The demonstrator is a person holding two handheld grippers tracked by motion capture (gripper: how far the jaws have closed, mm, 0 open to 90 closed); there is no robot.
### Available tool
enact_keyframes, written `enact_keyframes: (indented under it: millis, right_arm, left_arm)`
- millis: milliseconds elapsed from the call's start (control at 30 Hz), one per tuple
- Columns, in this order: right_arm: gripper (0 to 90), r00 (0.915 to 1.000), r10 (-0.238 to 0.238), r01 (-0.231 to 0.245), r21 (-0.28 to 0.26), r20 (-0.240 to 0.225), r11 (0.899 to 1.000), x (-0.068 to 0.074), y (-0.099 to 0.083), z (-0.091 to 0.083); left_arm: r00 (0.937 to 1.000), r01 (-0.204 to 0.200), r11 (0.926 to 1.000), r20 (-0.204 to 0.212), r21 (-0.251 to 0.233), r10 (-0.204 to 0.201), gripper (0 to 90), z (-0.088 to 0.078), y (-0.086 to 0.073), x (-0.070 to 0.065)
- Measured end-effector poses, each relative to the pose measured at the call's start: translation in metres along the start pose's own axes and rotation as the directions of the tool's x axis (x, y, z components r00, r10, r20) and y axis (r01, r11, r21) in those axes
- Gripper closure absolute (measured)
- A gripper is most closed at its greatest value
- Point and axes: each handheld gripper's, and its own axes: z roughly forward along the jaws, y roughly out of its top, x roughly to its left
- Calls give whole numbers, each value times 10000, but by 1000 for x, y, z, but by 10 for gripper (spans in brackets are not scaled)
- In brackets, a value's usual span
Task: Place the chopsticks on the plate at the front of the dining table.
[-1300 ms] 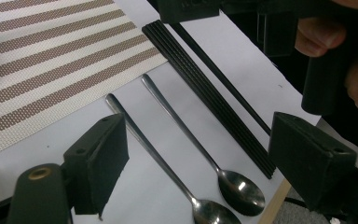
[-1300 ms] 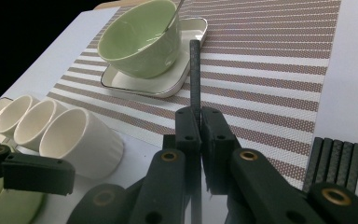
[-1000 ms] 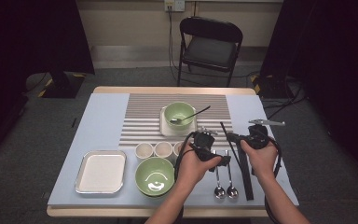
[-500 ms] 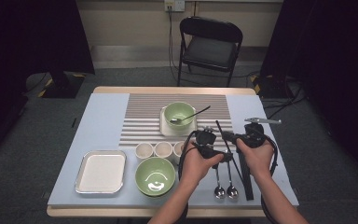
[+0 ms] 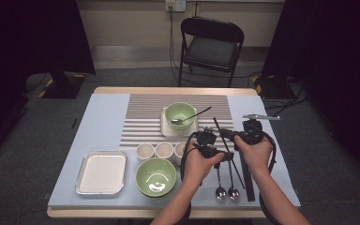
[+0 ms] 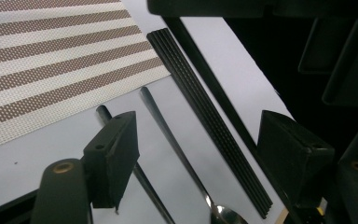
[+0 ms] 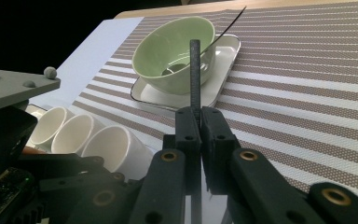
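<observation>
The right gripper (image 7: 195, 123), at centre of its own view, was clamped on a thin black chopstick (image 7: 195, 70) rising toward the green bowl (image 7: 175, 44); in the high view the stick (image 5: 223, 138) crossed right of centre. The left gripper (image 6: 196, 158) stood open; its jaws had just been closing, pressing nothing, straddling a spoon handle (image 6: 168, 135) and the ribbed black chopstick rest (image 6: 205, 109). Judged advice: keep the clamp firm and the stick level; a slim, smooth rod may pivot between flat pads. The placemat (image 6: 42, 60) was woven and striped; the cups (image 7: 74, 133) were glossy white.
</observation>
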Motion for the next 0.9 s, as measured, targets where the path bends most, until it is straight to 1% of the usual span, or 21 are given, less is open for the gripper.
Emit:
enact_keyframes:
  millis: [33, 167, 267, 333, 400, 467, 533, 700, 733, 767, 833, 900]
  right_arm:
    - [866, 10000, 0, 0, 0, 0, 10000, 0, 0, 0]
    - [866, 10000, -4, 4, -4, -68, 10000, 4, 1, 2]
    - [866, 10000, -13, 13, -9, -78, 10000, 5, 2, 3]
    - [866, 9999, 77, -77, -26, -151, 10000, 5, 3, 3]
    - [866, 9999, 54, -55, -42, -162, 10000, 6, 3, 3]
    - [866, 9999, -14, 14, -31, -140, 10000, 7, 3, 3]
    - [866, 9999, 3, -4, -29, -136, 10000, 7, 3, 3]
    - [866, 9998, 15, -14, 6, -211, 10000, 8, 3, 5]
    - [866, 9998, -4, 5, 5, -200, 10000, 9, 3, 5]
    - [866, 9997, 35, -35, 8, -231, 10000, 9, 3, 5]
    - [866, 9996, 52, -52, -27, -260, 10000, 10, 3, 5]
    - [866, 9996, 65, -65, -10, -291, 10000, 10, 3, 5]
  left_arm:
    - [9999, 123, 9999, 80, -71, -122, 291, 0, 0, 0]
    - [9993, 335, 9992, 198, -228, -331, 367, -1, 2, 3]
    - [9993, 316, 9994, 190, -117, -314, 388, -1, 1, 4]
    - [9992, 363, 9992, 183, -165, -360, 397, 0, 1, 4]
    - [9987, 468, 9986, 209, -236, -463, 406, 0, 2, 5]
    - [9988, 454, 9989, 190, -113, -452, 429, 0, 2, 6]
    - [9987, 480, 9988, 169, -99, -478, 442, 0, 2, 6]
    - [9982, 544, 9985, 258, -113, -541, 527, -2, 2, 7]
    - [9976, 646, 9977, 271, -206, -640, 534, -2, 3, 7]
    - [9975, 674, 9975, 233, -217, -669, 539, -2, 3, 7]
    - [9977, 653, 9977, 211, -189, -649, 580, -3, 3, 8]
    - [9978, 647, 9977, 181, -190, -644, 585, -3, 2, 8]
